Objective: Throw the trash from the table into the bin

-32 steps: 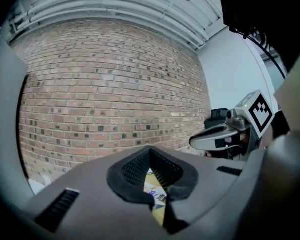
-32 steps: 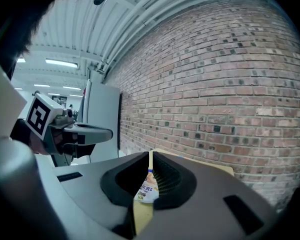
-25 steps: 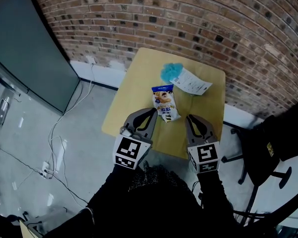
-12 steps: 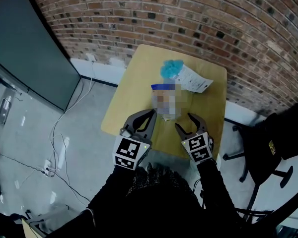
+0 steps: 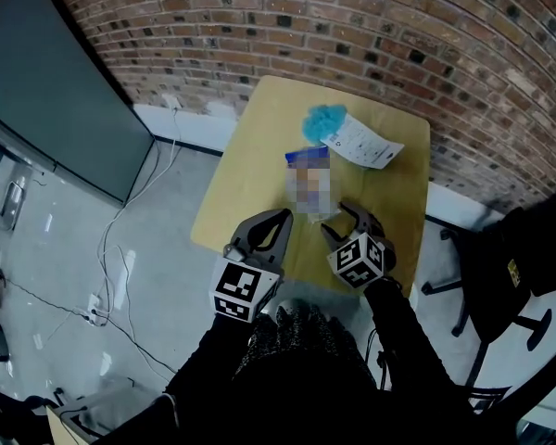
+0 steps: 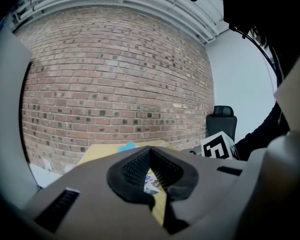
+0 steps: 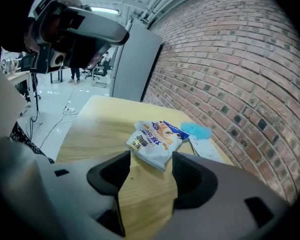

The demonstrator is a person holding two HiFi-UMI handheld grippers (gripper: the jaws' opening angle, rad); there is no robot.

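Note:
A white and blue snack bag (image 7: pixel 155 141) lies in the middle of the wooden table (image 5: pixel 250 174); a mosaic patch covers the bag (image 5: pixel 310 185) in the head view. Behind it are a blue fluffy wad (image 5: pixel 324 120) and a printed white paper (image 5: pixel 363 144). My right gripper (image 7: pixel 151 159) is tilted down at the bag. Its jaws have just been opening and stand wide, with the bag's near end reaching between the tips but untouched. My left gripper (image 5: pixel 280 219) hovers at the table's near edge, left of the bag, its tips (image 6: pixel 150 150) together and empty.
A brick wall (image 5: pixel 398 44) runs behind the table. A grey panel (image 5: pixel 46 100) stands at the left, with cables (image 5: pixel 111 276) on the floor beside it. A black office chair (image 5: pixel 500 276) is at the right, close to the table's corner.
My right gripper has dropped towards the table, rolled, and moved in on the snack bag, its jaws going from shut to wide open. The left gripper has hardly shifted.

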